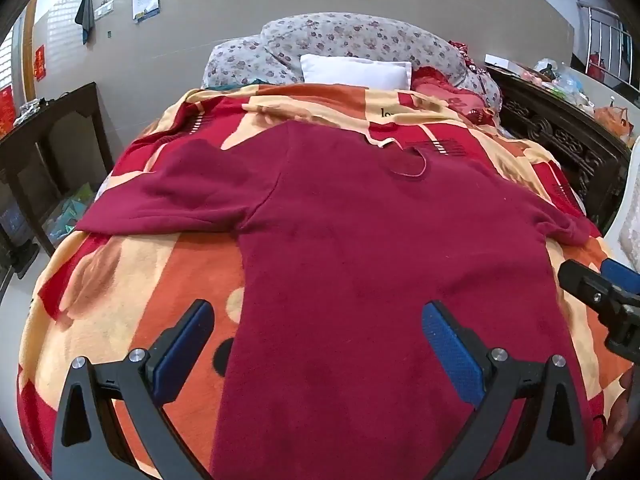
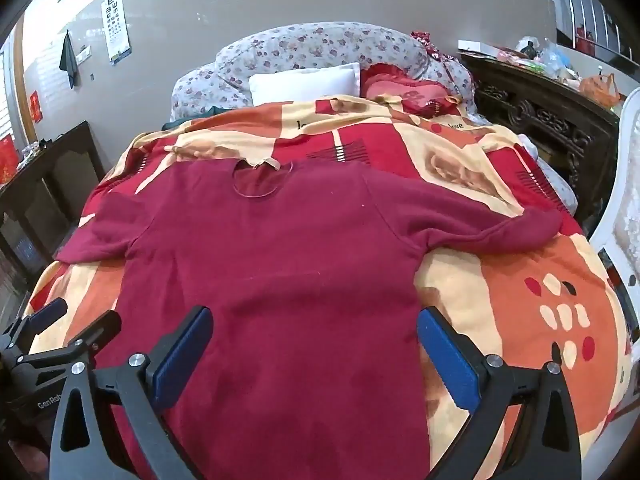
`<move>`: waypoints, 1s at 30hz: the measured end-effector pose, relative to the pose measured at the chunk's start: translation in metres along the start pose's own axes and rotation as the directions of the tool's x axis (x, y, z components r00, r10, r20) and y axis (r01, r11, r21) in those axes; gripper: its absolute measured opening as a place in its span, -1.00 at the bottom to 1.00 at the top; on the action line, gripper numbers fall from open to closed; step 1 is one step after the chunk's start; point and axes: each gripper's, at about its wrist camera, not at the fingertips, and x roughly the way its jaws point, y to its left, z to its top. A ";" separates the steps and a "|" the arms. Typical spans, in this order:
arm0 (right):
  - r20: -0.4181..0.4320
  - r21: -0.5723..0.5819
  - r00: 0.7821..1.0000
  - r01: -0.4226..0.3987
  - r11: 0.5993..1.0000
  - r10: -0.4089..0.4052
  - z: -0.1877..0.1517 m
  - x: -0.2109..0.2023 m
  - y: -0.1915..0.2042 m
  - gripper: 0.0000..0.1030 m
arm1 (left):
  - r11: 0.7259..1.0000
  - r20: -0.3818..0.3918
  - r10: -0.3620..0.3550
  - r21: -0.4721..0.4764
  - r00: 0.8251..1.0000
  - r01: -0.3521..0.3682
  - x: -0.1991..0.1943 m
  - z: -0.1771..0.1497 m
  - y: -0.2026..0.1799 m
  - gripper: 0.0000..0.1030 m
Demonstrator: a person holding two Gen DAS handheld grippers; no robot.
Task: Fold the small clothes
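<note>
A dark red long-sleeved top lies flat on the patterned blanket, neck hole toward the pillows, both sleeves spread sideways. My left gripper hovers open over the top's lower left part, nothing between its blue pads. My right gripper hovers open over the lower right part, its right pad near the top's side edge. Each gripper shows at the edge of the other's view: the right gripper at the right border, the left gripper at the left border.
A white pillow and a flowered quilt lie at the head of the bed. A dark carved cabinet with clutter stands on the right, a dark table on the left, a white chair at the far right.
</note>
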 end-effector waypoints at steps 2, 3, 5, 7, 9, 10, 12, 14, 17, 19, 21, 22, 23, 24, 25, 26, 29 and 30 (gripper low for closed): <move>0.001 -0.012 1.000 0.008 1.000 -0.008 0.000 0.003 0.000 1.00 | 1.000 -0.001 -0.012 -0.002 1.000 0.012 0.001 0.001 0.000 1.00; 0.003 -0.018 1.000 0.006 1.000 -0.006 -0.001 0.005 -0.001 1.00 | 1.000 0.001 -0.014 -0.002 1.000 0.014 0.001 0.001 0.000 1.00; 0.014 -0.030 1.000 -0.001 1.000 0.001 -0.009 0.003 -0.001 1.00 | 1.000 0.016 0.004 0.003 1.000 -0.004 0.001 0.002 0.000 1.00; 0.004 -0.023 1.000 -0.001 1.000 0.001 -0.001 0.002 0.003 1.00 | 1.000 0.031 0.022 0.007 0.999 -0.023 0.001 0.003 -0.001 1.00; 0.006 -0.034 1.000 -0.003 0.999 0.003 0.000 0.007 0.008 1.00 | 0.999 0.039 0.039 0.015 0.998 -0.040 0.002 0.003 -0.002 1.00; 0.005 -0.036 1.000 0.000 0.999 0.000 -0.001 0.009 0.010 1.00 | 0.999 0.037 0.046 0.021 0.998 -0.047 0.004 0.002 -0.002 1.00; 0.003 -0.049 1.000 0.005 0.999 -0.004 -0.002 0.011 0.013 1.00 | 0.999 0.031 0.045 0.030 0.999 -0.046 0.006 0.001 -0.003 1.00; 0.002 -0.068 1.000 0.023 0.997 -0.023 -0.004 0.013 0.017 1.00 | 0.998 0.034 0.046 0.032 0.998 -0.047 0.008 0.000 -0.003 1.00; -0.004 -0.073 0.999 0.045 0.996 -0.045 -0.005 0.016 0.019 1.00 | 0.999 0.030 0.038 0.035 0.999 -0.039 0.009 0.001 -0.003 1.00; -0.006 -0.071 0.999 0.046 0.996 -0.047 -0.007 0.018 0.019 1.00 | 0.998 0.032 0.039 0.043 0.999 -0.040 0.011 0.000 -0.005 1.00; 0.000 -0.064 0.999 0.050 0.997 -0.051 -0.008 0.020 0.018 1.00 | 0.998 0.036 0.041 0.043 0.999 -0.042 0.012 -0.001 -0.005 1.00; -0.002 -0.061 0.999 0.049 0.997 -0.050 -0.008 0.021 0.017 1.00 | 0.998 0.032 0.039 0.042 0.999 -0.040 0.012 -0.001 -0.005 1.00; -0.007 -0.056 0.999 0.044 0.997 -0.045 -0.008 0.022 0.017 1.00 | 0.999 0.025 0.033 0.032 0.999 -0.034 0.013 -0.001 -0.004 1.00; -0.019 -0.067 0.998 0.054 0.996 -0.055 -0.009 0.024 0.018 1.00 | 0.999 0.022 0.032 0.025 0.999 -0.032 0.014 -0.001 -0.003 1.00; -0.025 -0.067 0.998 0.054 0.996 -0.056 -0.009 0.025 0.018 1.00 | 1.000 0.015 0.026 0.012 1.000 -0.026 0.015 -0.001 -0.002 1.00; -0.031 -0.065 0.998 0.054 0.996 -0.056 -0.009 0.026 0.017 1.00 | 1.000 0.012 0.022 0.007 1.000 -0.022 0.016 -0.001 -0.001 1.00; -0.043 -0.058 0.998 0.045 0.997 -0.047 -0.010 0.028 0.018 1.00 | 1.000 0.010 0.018 -0.009 1.000 -0.018 0.019 -0.001 0.001 1.00; -0.053 -0.061 0.998 0.041 0.997 -0.045 -0.010 0.029 0.019 1.00 | 1.000 0.003 0.016 -0.011 1.000 -0.016 0.021 -0.001 0.002 1.00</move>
